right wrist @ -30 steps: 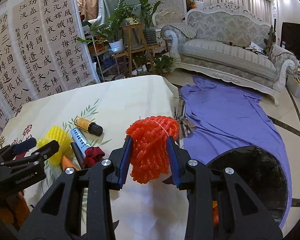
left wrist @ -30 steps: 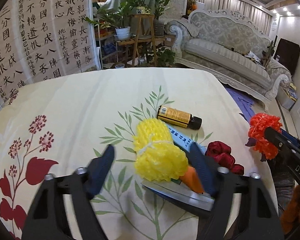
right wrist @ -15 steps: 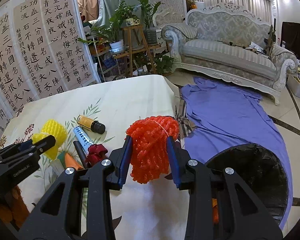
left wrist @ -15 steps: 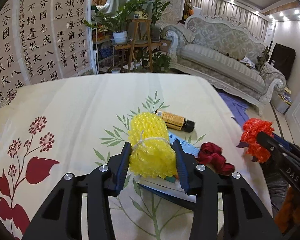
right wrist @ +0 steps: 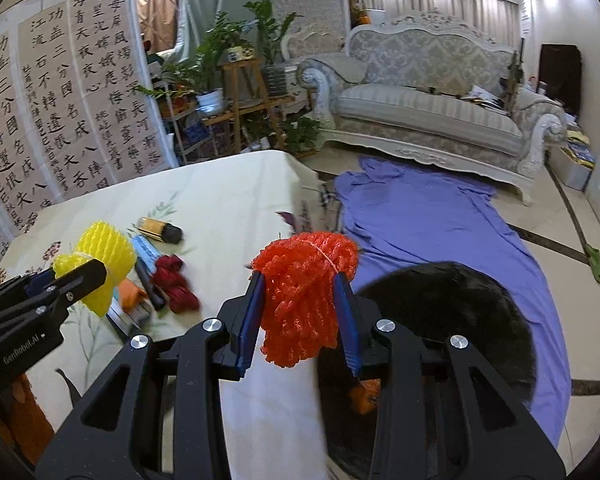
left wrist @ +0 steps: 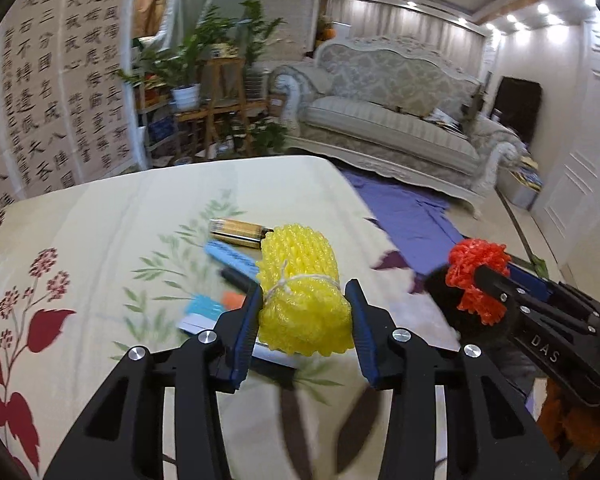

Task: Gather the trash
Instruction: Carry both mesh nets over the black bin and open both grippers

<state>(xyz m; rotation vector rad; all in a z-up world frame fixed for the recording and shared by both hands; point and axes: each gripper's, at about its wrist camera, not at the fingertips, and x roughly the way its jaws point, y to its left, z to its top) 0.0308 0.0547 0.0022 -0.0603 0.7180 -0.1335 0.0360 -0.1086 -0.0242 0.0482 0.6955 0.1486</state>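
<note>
The yellow foam net (left wrist: pixel 303 292), a tied-up roll, sits squeezed between the blue pads of the left gripper (left wrist: pixel 304 320). It is lifted off the surface (left wrist: pixel 100 216), with its long side pointing away from the gripper. The right gripper (right wrist: pixel 300 308) squeezes the red foam net (right wrist: pixel 304 292) the same way. The black trash bag (right wrist: pixel 452 312) stands on the floor, off the edge of the surface, just in front of and below the right gripper. So the red net looks nearer to the bag; the yellow one lies farther to its left. A small brown bottle (right wrist: pixel 158 230), a blue tube (right wrist: pixel 144 250) and a dark red bundle (right wrist: pixel 176 282) lie on the surface.
</note>
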